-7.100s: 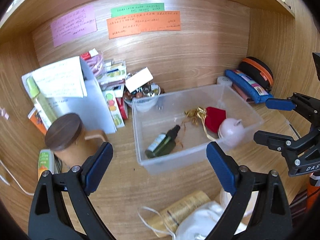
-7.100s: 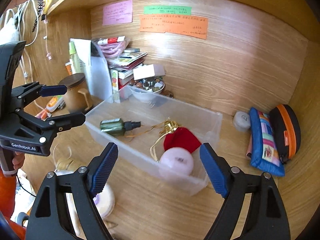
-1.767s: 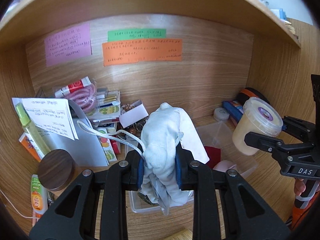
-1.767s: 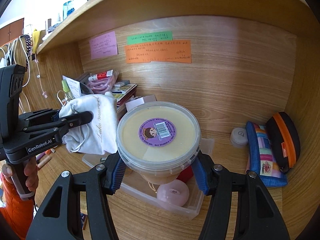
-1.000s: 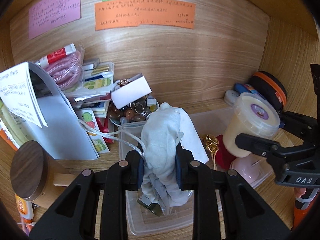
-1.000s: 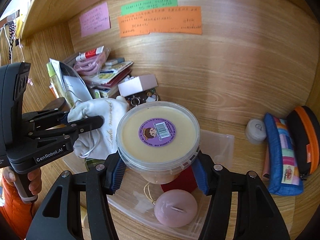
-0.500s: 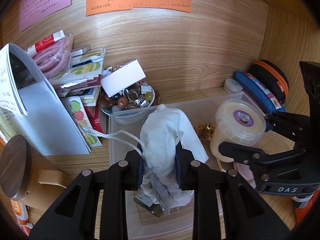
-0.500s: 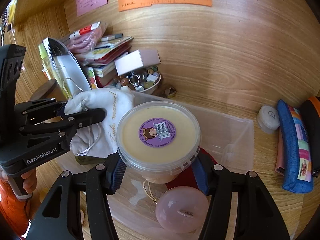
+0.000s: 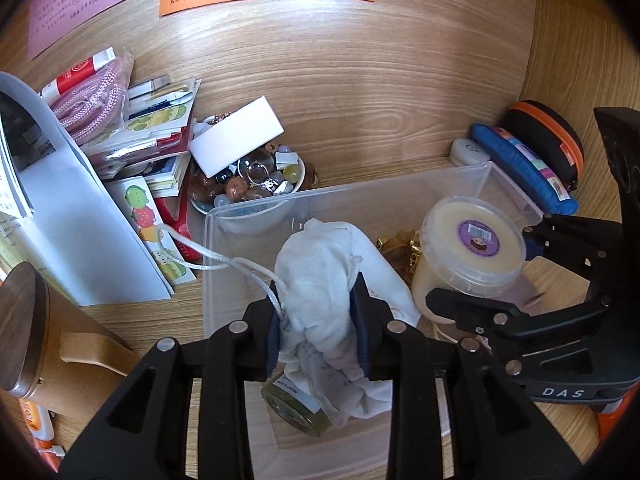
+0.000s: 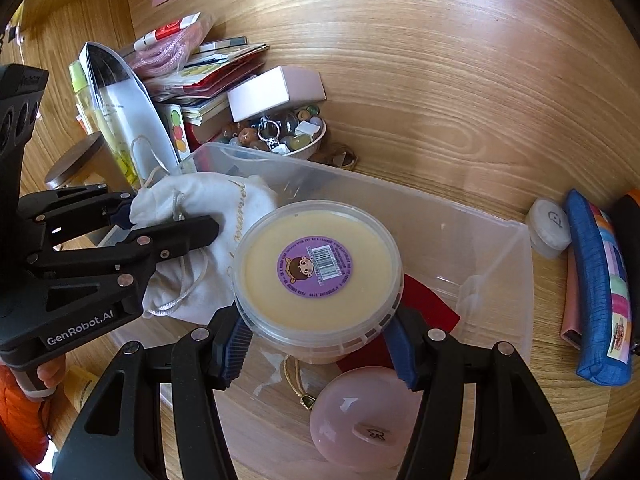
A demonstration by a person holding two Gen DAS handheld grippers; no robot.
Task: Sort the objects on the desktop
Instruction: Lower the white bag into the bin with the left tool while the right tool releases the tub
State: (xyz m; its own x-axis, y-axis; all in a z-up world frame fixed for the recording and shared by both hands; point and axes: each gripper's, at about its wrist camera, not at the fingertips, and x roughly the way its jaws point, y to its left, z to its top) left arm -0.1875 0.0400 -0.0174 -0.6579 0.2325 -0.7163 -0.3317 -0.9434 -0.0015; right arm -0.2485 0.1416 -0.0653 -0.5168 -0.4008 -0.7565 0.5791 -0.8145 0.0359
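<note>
**Lowering both loads into the bin**

Holding two items over the clear plastic bin (image 10: 496, 236) on the tabletop (image 10: 440, 112). Left gripper (image 9: 318, 320) has its jaws clenched on the white drawstring pouch (image 9: 320, 276); right gripper (image 10: 316, 348) has its jaws clamped on the lidded tub (image 10: 318, 268), purple sticker up.

To do this step well, imo: bring each load down inside the walls before letting go. Pouch hangs over the bin's left half, right above the green bottle (image 9: 296, 404), and its cord (image 9: 200, 252) trails out over the left wall, so I'd drop the pouch low enough that the cord follows in, not snagging the rim. Tub sits over the right half, w/ the red pouch (image 10: 428, 304) under it and the pink ball (image 10: 364, 424) near the front. I'd set it flat on a bare patch, not on the ball, or it tips. Grippers are close to each other, so open one at a time.

Vs ~7 s ago: both jaws were then wide and empty, bin held only bottle, gold ribbon, red pouch, ball. Vs 1.8 s ago: both loads were high in front of the back wall; now both are down over the bin, approx at rim level. Nothing released yet.
</note>
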